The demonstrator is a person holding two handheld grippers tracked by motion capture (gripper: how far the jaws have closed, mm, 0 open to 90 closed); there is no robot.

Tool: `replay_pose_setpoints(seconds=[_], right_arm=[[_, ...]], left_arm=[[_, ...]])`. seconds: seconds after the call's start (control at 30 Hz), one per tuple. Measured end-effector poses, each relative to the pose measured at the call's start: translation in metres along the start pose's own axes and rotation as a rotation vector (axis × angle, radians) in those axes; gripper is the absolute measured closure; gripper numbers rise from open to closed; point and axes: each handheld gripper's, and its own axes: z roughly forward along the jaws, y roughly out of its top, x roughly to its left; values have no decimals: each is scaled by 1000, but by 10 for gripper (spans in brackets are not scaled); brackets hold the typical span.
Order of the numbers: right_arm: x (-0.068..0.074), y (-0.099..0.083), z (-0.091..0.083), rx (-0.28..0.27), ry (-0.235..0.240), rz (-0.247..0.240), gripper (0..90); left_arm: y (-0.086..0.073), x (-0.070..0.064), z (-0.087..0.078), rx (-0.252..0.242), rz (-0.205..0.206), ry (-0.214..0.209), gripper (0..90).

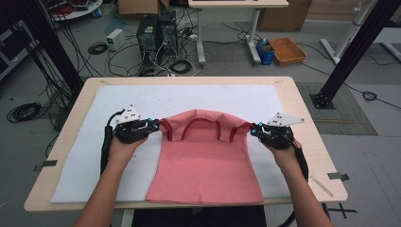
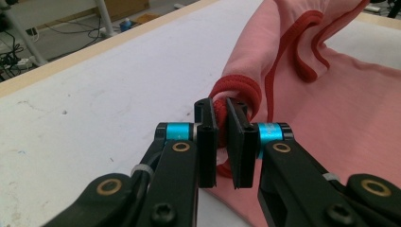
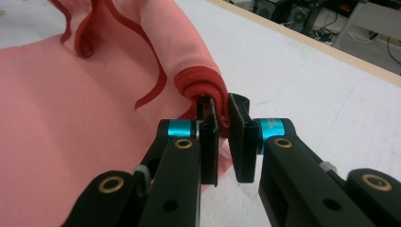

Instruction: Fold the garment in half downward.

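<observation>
in the left gripper view, a rolled dark red hem (image 2: 236, 92) of the pink top (image 2: 331, 123) is pinched between the fingers (image 2: 207, 142) of the left gripper (image 2: 221, 142); the two black pads are clenched on it, with the red band bunched in the narrow slot between them and curling out just above their tips. the rest of the cloth spreads away to the right of these fingers, rising in a loose fold behind them.

in the right gripper view, the fingers (image 3: 243, 142) of the right gripper (image 3: 226, 142) are likewise clamped on a rolled red hem (image 3: 201, 85) at the opposite edge of the top (image 3: 71, 118). the roll sits at and just above the fingertips, and the pink cloth falls away to the left of them.

in the high view, the left gripper (image 1: 153, 126) and the right gripper (image 1: 255, 128) are seen at the two upper corners of the top (image 1: 205, 165), each held in a hand (image 1: 120, 149) coming in from the near edge. the upper part of the garment is lifted between them, so that the red neckline (image 1: 203, 122) arches up, while the lower body lies flat on the white mat (image 1: 85, 165) with its bottom hem near the front edge of the desk (image 1: 302, 101). the mat is seen to cover most of the desk's wooden top.
</observation>
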Motion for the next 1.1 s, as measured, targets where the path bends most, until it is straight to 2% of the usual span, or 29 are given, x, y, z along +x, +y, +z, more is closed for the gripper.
replay_pose_setpoints(seconds=[0.3, 0.43, 0.53, 0.7, 0.83, 0.97, 1.1], right_arm=[[18, -21, -17, 1, 32, -9, 834], [26, -31, -23, 0, 49, -11, 833], [31, -39, -28, 4, 59, -7, 833], [43, -50, -36, 31, 78, -24, 833], [51, -55, -45, 32, 87, -44, 833], [58, -61, -53, 34, 91, -49, 832], [63, -68, -56, 41, 99, -45, 830]], left_arm=[[-18, -17, -15, -23, 6, -47, 829], [-27, -23, -22, -8, -6, -81, 828], [-32, -29, -27, -1, 6, -95, 828], [-42, -41, -34, 1, 10, -119, 829], [-48, -50, -38, 3, 18, -140, 828], [-51, -56, -44, 3, 35, -145, 828], [-58, -61, -49, 1, 34, -146, 829]])
